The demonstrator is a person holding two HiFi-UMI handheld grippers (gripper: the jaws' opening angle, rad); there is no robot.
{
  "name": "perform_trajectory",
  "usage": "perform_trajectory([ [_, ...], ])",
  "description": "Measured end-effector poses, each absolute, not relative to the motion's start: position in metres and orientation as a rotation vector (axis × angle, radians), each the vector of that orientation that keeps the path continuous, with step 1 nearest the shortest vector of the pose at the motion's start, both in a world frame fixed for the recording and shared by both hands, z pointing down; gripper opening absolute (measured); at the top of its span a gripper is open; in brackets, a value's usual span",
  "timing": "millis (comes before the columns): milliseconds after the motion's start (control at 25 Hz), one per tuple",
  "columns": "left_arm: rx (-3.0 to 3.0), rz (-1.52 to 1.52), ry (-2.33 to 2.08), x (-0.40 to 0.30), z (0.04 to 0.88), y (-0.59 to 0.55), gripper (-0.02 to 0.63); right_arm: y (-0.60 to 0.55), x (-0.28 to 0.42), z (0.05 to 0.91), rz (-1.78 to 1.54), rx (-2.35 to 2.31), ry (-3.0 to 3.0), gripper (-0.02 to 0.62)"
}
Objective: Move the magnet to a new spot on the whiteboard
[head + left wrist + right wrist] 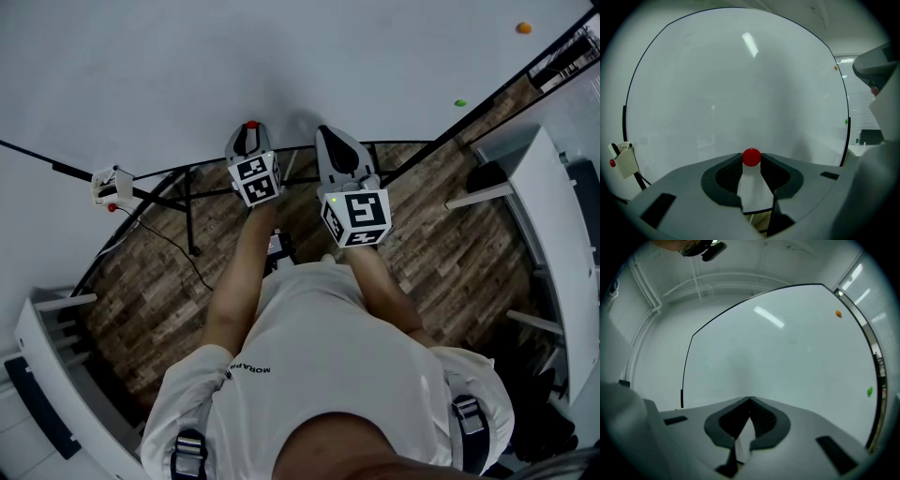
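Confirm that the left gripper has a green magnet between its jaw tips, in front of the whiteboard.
Wrong colour. The left gripper view shows a red magnet between the left gripper's jaw tips, in front of the whiteboard; the green magnet sits on the board, far to the right.

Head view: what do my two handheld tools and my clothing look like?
The left tool and right tool are grey plastic shells with dark ribbed pads. Each bears a white cube with black square markers. The person wears a white short-sleeved shirt under dark shoulder straps.
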State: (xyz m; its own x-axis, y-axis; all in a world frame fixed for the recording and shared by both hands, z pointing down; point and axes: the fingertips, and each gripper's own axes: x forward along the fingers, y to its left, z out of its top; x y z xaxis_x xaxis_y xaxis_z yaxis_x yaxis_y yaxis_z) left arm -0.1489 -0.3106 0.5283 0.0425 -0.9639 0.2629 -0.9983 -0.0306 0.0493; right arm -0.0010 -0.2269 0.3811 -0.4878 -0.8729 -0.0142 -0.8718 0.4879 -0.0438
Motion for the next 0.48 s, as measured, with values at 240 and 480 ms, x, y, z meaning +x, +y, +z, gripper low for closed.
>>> perform_trajectory([
  [240,2.091,0.239,-2.018,-0.1507,0.5318,-0.3137,0.120,-0.2277,-0.0014,0.3818,-0.048,-1.571,2.681,0.012],
  [480,2.096,0.237,-2.013,-0.1522,0.5316,-0.3162,0.120,-0.2274,-0.0015,0.3822,-0.051,-1.573,2.683,0.012],
])
